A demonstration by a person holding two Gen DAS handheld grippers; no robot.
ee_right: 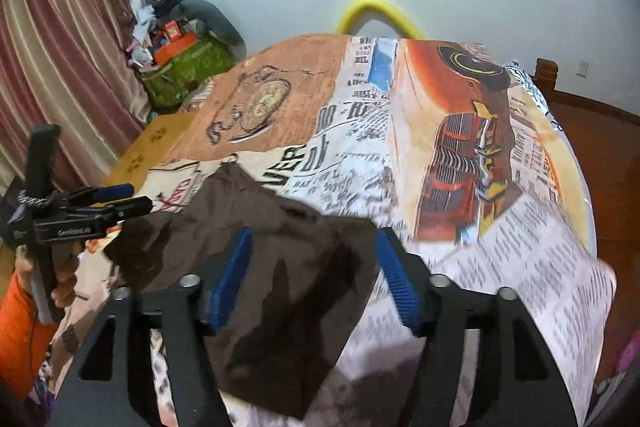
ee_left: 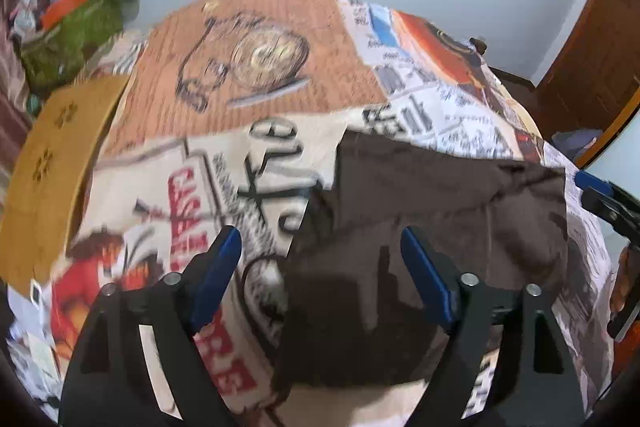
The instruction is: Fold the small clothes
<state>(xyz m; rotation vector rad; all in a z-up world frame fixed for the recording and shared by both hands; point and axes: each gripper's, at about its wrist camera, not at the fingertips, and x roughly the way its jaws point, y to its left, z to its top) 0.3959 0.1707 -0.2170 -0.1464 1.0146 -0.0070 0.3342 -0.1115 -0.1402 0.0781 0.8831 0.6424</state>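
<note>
A dark brown garment (ee_left: 420,227) lies flat on a table covered by a printed newspaper-pattern cloth (ee_left: 248,67). It also shows in the right wrist view (ee_right: 280,267). My left gripper (ee_left: 320,243) is open, its blue fingers spread just above the garment's left edge. My right gripper (ee_right: 314,247) is open, its jaws straddling the garment's near right part. The right gripper shows at the right edge of the left wrist view (ee_left: 600,195), and the left gripper at the left of the right wrist view (ee_right: 116,201).
The printed cloth (ee_right: 460,147) covers the table. A wooden surface (ee_left: 52,163) lies at the left. A green bag of clutter (ee_right: 184,67) stands by pink curtains (ee_right: 48,67). A yellow curved chair back (ee_right: 376,11) is behind the table. A wooden door (ee_left: 592,47) is at right.
</note>
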